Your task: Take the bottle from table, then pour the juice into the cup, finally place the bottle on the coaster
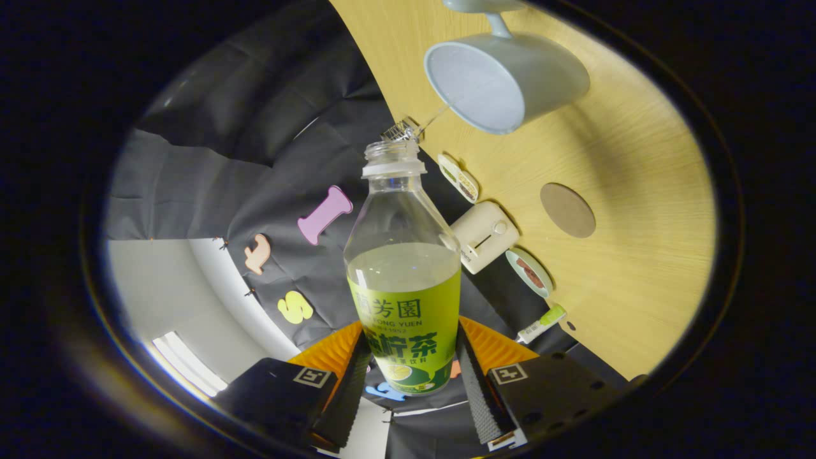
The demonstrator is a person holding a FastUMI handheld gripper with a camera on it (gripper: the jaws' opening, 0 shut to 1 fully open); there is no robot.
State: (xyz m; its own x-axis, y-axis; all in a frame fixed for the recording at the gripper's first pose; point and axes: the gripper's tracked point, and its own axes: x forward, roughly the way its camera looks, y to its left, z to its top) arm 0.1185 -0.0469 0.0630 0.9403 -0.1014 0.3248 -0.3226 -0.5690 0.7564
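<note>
A: Bottle clamped in the tool, both fingers pressing its labelled lower body, one on each side. Cap off, neck open.

B: Step in hand?

A: The pour, I judge. Whole view is rolled, so the surface stands up along the 3 o'clock side; the bottle is lifted clear of it and tipped with the tool. Mouth points toward the cup, which sits at about 1 o'clock from the neck, just beyond it.

B: Anything running yet?

A: A thin clear thread seems to run from the mouth to the cup's rim, with a glint at the lip. Too fine to be certain it is juice.

B: Contents?

A: Bottle holds pale yellow-green juice to just above the label, roughly half. Cup's inside looks pale and bare; any liquid in it I cannot make out.

B: Next move?

A: More tilt, I'd say, mouth kept over the cup's opening, which is wide but near its edge here. Then righting, and across to the coaster, the round brown disc at 5 o'clock from the cup, well apart from it, nothing on it.

B: Clutter?

A: Toaster and small dish along the surface's far edge, near the coaster.
</note>
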